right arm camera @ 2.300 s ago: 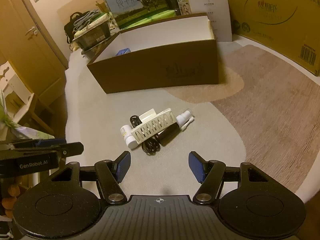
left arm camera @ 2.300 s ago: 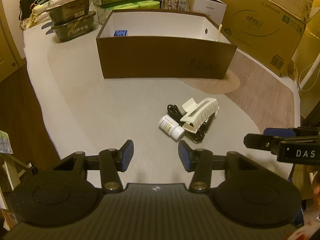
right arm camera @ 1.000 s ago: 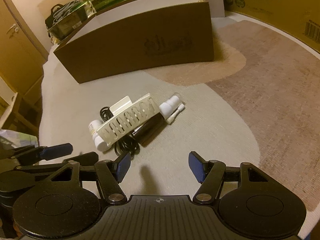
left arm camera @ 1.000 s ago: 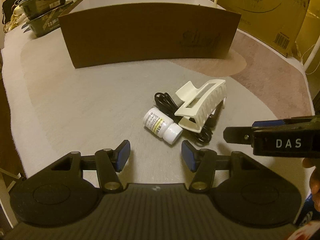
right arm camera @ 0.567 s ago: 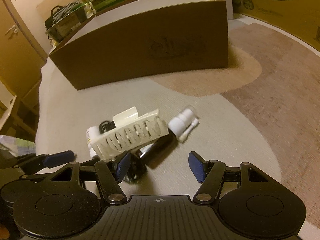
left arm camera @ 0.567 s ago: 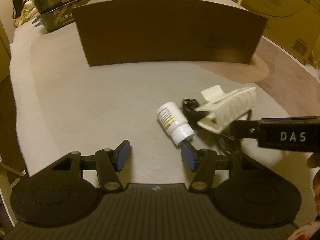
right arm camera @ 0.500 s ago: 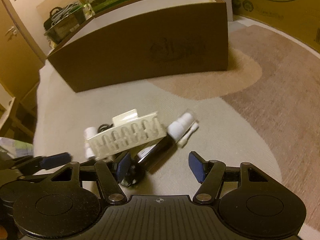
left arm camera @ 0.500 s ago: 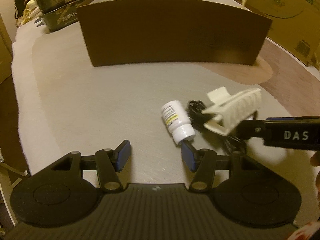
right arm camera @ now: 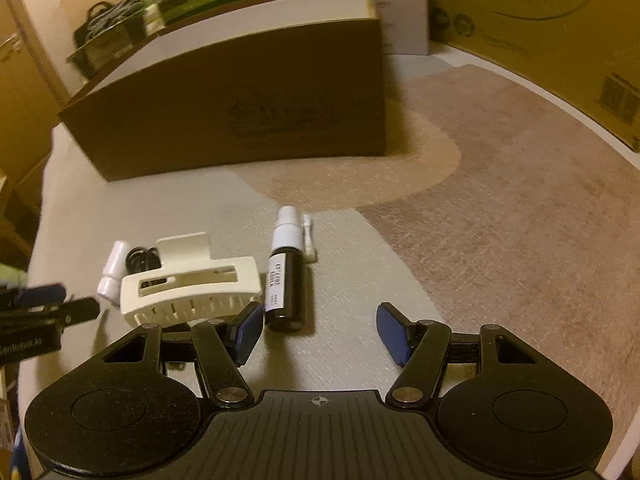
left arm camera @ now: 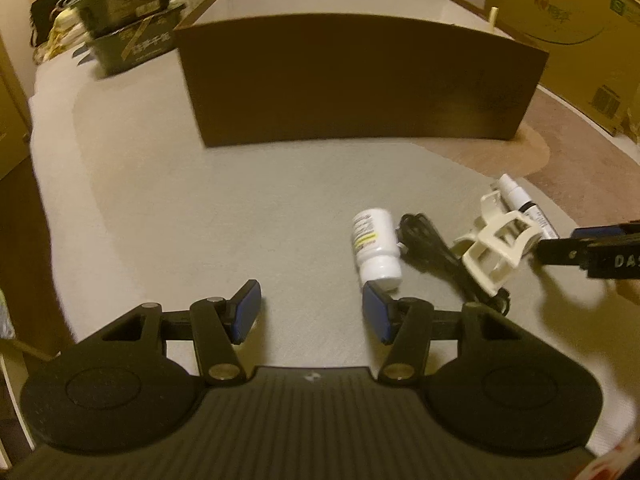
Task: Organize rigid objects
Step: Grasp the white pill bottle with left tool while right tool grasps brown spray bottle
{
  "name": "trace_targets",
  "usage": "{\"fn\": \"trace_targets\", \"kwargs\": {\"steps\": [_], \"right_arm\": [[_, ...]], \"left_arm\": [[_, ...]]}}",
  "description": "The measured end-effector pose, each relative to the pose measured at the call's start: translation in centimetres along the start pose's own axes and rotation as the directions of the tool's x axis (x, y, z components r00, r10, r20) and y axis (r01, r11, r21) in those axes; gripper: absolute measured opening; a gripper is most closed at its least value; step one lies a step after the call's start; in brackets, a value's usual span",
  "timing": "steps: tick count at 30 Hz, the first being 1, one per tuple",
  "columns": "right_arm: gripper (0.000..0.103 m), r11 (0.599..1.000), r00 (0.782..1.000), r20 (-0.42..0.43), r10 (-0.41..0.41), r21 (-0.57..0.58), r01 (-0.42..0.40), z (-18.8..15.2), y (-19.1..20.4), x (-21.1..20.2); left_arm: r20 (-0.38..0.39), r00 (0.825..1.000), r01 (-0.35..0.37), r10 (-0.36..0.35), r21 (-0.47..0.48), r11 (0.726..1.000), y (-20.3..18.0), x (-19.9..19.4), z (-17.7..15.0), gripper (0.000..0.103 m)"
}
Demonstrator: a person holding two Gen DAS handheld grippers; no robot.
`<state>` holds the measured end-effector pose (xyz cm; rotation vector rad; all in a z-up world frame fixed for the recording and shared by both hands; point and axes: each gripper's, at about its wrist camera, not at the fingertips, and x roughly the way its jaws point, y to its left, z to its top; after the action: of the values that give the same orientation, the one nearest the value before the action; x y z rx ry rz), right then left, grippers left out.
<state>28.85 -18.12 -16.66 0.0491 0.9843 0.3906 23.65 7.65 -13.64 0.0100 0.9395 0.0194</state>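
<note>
A small pile lies on the grey mat in front of a brown cardboard box (left arm camera: 360,80) (right arm camera: 240,112). It holds a white pill bottle (left arm camera: 376,248) (right arm camera: 112,276), a coiled black cable (left arm camera: 436,252) (right arm camera: 142,260), a cream claw clip (left arm camera: 496,248) (right arm camera: 192,284) and a dark spray bottle (left arm camera: 524,204) (right arm camera: 285,276) with a white cap. My left gripper (left arm camera: 311,312) is open and empty, its right fingertip just below the pill bottle. My right gripper (right arm camera: 320,332) is open and empty too, its left fingertip beside the clip and the spray bottle's base.
Large cardboard cartons (left arm camera: 568,20) stand behind and to the right of the box. Dark green trays (left arm camera: 132,32) are stacked at the back left. A tan rug patch (right arm camera: 500,200) spreads to the right. The mat's edge (left arm camera: 44,200) drops off on the left.
The right gripper has closed in on the pile. The claw clip has shifted and turned, and the spray bottle now lies uncovered beside it. The left view has slid leftward.
</note>
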Motion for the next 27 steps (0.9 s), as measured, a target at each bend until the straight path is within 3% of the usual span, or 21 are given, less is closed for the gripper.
{"fn": "trace_targets", "kwargs": {"steps": [3, 6, 12, 16, 22, 27], "right_arm": [[0.063, 0.999, 1.0, 0.01, -0.002, -0.044, 0.002, 0.2, 0.7, 0.4], [0.05, 0.997, 1.0, 0.012, 0.007, -0.073, -0.006, 0.4, 1.3, 1.0], [0.042, 0.995, 1.0, 0.028, 0.0, -0.097, 0.003, 0.7, 1.5, 1.4], [0.031, 0.996, 0.999, 0.036, -0.014, -0.09, 0.017, 0.8, 0.8, 1.6], [0.03, 0.998, 0.999, 0.042, -0.027, -0.058, 0.029, 1.2, -0.6, 1.4], [0.03, 0.998, 0.999, 0.041, -0.026, -0.062, 0.029, 1.4, -0.9, 1.4]], "left_arm": [[0.005, 1.0, 0.015, -0.015, 0.025, 1.0, -0.7, 0.4, 0.5, 0.054], [0.005, 1.0, 0.028, -0.029, 0.051, 0.998, -1.5, 1.0, 1.0, 0.053], [0.013, 0.999, 0.047, -0.048, 0.05, 0.998, -1.7, 1.5, 1.9, 0.053], [0.023, 0.998, 0.063, -0.064, 0.028, 0.998, -1.3, 1.6, 2.4, 0.052], [0.014, 0.999, 0.052, -0.052, 0.007, 0.999, -1.2, 2.5, 3.0, 0.05], [0.015, 0.999, 0.038, -0.039, 0.018, 0.999, -0.9, 3.4, 3.6, 0.041]]}}
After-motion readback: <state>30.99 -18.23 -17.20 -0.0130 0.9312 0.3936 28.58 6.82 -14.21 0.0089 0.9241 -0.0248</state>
